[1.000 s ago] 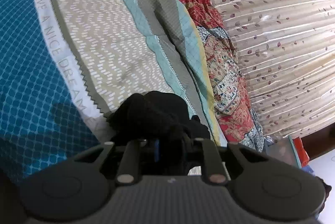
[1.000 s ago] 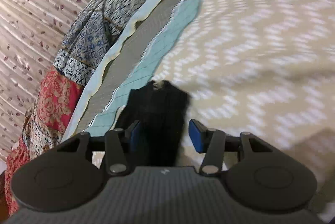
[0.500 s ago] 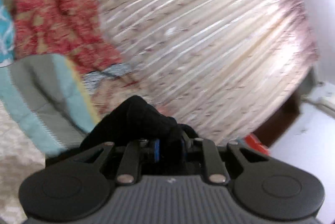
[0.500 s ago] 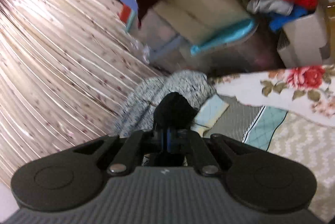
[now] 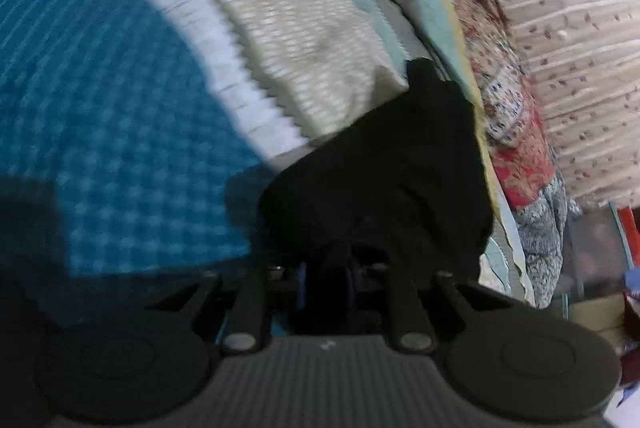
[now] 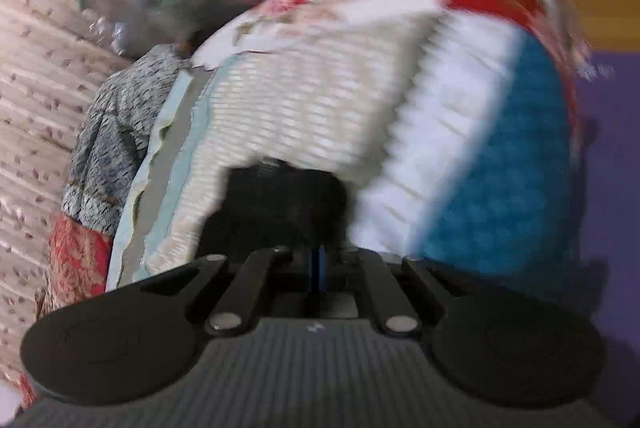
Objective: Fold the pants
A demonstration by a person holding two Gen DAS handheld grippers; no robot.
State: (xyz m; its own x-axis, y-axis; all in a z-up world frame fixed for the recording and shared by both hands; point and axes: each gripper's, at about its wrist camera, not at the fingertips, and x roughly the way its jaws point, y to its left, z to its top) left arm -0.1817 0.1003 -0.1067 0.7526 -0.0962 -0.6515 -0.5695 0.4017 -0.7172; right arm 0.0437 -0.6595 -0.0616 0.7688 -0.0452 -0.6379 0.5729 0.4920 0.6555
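Bed (image 5: 120, 100) under a patterned bedspread; pleated curtain (image 5: 580, 28) at 2 o'clock. Black pants (image 5: 392, 168) bunched on bedspread near its edge, long axis indiscernible. Left gripper (image 5: 324, 280) clamped on pants; right gripper (image 6: 316, 264) closed on pants fabric.

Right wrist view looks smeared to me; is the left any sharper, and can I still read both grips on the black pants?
Right wrist view: heavy motion blur streaks the bedspread, yet the right gripper shows blue pads nearly together on the black pants. Left wrist view: milder blur, fisheye bending at the edges, deep shadow lower left; the left gripper pinches a dark bunch of pants, detail lost in black.
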